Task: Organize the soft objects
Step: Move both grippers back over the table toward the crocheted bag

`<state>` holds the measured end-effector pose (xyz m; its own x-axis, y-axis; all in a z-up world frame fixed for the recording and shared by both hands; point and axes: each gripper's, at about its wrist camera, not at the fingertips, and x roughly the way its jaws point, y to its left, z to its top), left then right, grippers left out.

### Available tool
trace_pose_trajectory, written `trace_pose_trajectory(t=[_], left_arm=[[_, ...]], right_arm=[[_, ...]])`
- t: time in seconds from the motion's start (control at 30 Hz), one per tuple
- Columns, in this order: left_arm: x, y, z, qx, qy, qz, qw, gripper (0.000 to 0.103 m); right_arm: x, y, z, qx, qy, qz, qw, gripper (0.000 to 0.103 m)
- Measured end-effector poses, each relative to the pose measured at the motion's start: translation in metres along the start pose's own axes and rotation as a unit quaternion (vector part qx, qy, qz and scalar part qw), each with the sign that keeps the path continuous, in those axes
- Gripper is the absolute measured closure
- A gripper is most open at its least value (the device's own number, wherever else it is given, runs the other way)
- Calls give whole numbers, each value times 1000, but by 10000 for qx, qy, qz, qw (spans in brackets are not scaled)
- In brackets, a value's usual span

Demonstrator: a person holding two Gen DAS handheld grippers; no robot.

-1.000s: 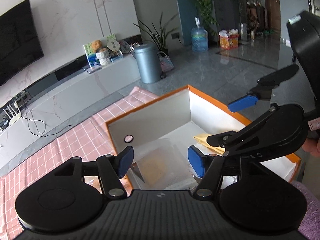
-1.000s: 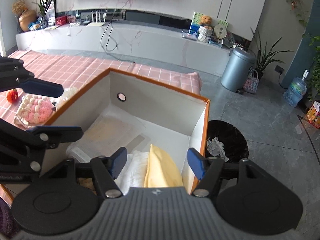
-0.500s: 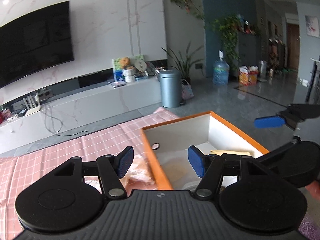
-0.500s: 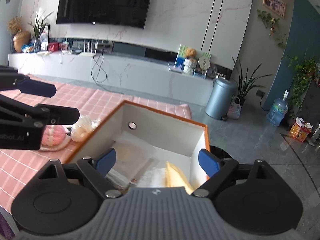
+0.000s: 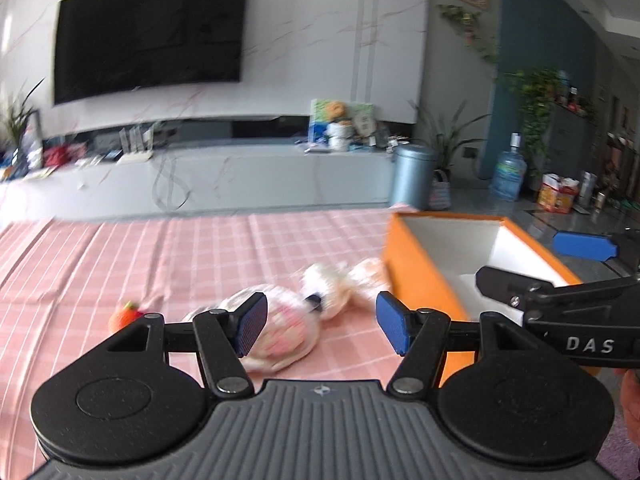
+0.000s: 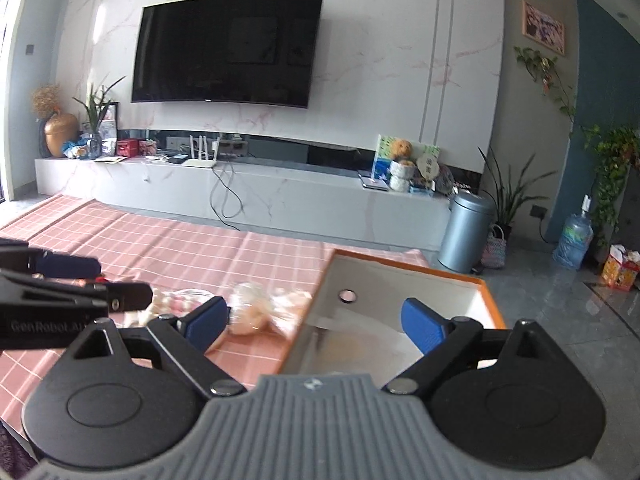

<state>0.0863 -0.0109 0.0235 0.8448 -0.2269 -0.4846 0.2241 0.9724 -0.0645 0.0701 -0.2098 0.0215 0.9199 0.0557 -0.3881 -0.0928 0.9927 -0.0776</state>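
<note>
An orange box with white inside (image 5: pixel 416 264) stands on the pink checked tablecloth (image 5: pixel 160 256), and it also shows in the right wrist view (image 6: pixel 486 298). Left of it lie a bagged pink and white soft item (image 5: pixel 284 332) and a bagged pale soft toy (image 5: pixel 344 286), the toy also in the right wrist view (image 6: pixel 260 312). A small red strawberry-like item (image 5: pixel 124 316) lies further left. My left gripper (image 5: pixel 318 328) is open and empty above the bagged items. My right gripper (image 6: pixel 316 322) is open and empty over the box's left wall; a clear bag (image 6: pixel 360 344) lies inside.
A grey TV bench (image 6: pixel 240 196) runs along the far wall under a black TV (image 6: pixel 228 48). A grey bin (image 6: pixel 464 232), a water bottle (image 6: pixel 572 236) and plants stand on the floor at the right. The table edge lies beyond the box.
Both grippers have lifted and swung left from over the box's inside toward the bagged items on the cloth. The yellow cloth in the box has dropped out of view. Both stay open.
</note>
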Motion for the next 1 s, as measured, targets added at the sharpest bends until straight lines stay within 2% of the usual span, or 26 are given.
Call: trace_pose_trajectory(t=[0.23, 0.33, 0.7, 0.83, 0.97, 1.0], left_arm=[[-2, 40, -22, -391, 96, 491, 9980, 31], [-2, 53, -33, -630, 132, 593, 9962, 32], [12, 96, -59, -1234, 436, 281, 9910, 38], [22, 103, -58, -1249, 548, 253, 9903, 53], [34, 105, -56, -1245, 572, 120, 9905, 55], [39, 106, -54, -1238, 586, 117, 9905, 55]], right_arm=[[10, 41, -7, -192, 38, 254, 9995, 11], [16, 55, -10, -243, 101, 368, 9990, 11], [51, 98, -23, -310, 348, 495, 9977, 11], [73, 109, -26, -314, 613, 488, 9964, 11], [95, 115, -29, -300, 791, 372, 9957, 15], [101, 115, -28, -297, 829, 347, 9955, 18]])
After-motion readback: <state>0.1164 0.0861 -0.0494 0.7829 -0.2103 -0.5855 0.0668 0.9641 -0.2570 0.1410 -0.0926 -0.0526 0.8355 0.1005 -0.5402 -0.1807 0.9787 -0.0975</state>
